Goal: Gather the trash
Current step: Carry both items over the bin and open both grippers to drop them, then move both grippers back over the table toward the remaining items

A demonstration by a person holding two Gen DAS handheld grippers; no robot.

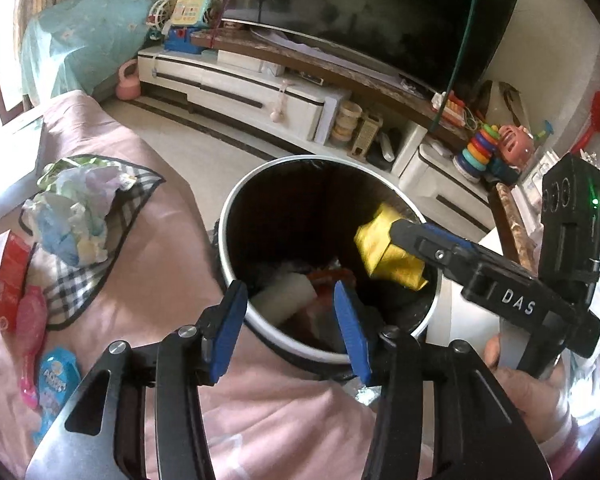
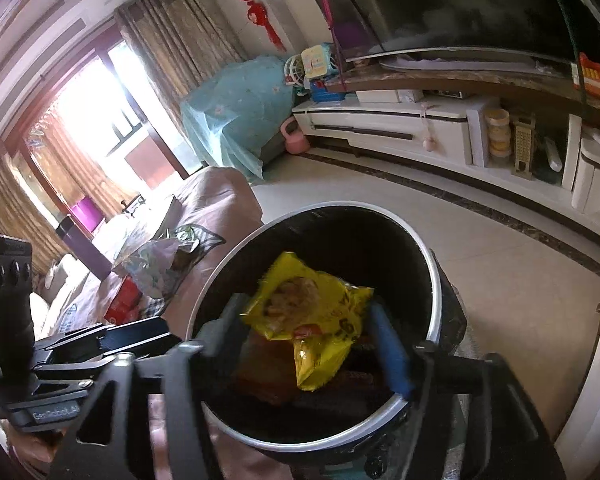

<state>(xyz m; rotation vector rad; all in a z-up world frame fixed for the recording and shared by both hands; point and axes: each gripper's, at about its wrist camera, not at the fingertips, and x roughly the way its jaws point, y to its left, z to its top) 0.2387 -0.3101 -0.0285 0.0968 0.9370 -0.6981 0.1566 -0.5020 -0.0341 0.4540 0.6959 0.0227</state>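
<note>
A round black bin with a pale rim (image 1: pixel 223 220) (image 2: pixel 433 276) stands beside the pink sofa, with wrappers and a white roll lying inside. My left gripper (image 1: pixel 290 320) hovers over the bin's near rim, its blue fingers (image 1: pixel 230 328) spread and nothing between them. From the right, my right gripper (image 1: pixel 396 232) (image 2: pixel 306 332) reaches over the bin's mouth. A crumpled yellow snack packet (image 1: pixel 380 248) (image 2: pixel 308 308) sits loose between its spread fingers, above the trash in the bin. A hand grips the right gripper's handle at the lower right of the left wrist view.
On the pink sofa cover (image 1: pixel 148 184) lie crumpled wrappers on a checked cloth (image 1: pixel 72 216), a red box (image 1: pixel 4 276), a pink item (image 1: pixel 30 320) and a blue packet (image 1: pixel 58 380). Behind the bin are tiled floor (image 2: pixel 480 248), a white TV stand (image 1: pixel 236 80) and toys (image 1: pixel 484 148).
</note>
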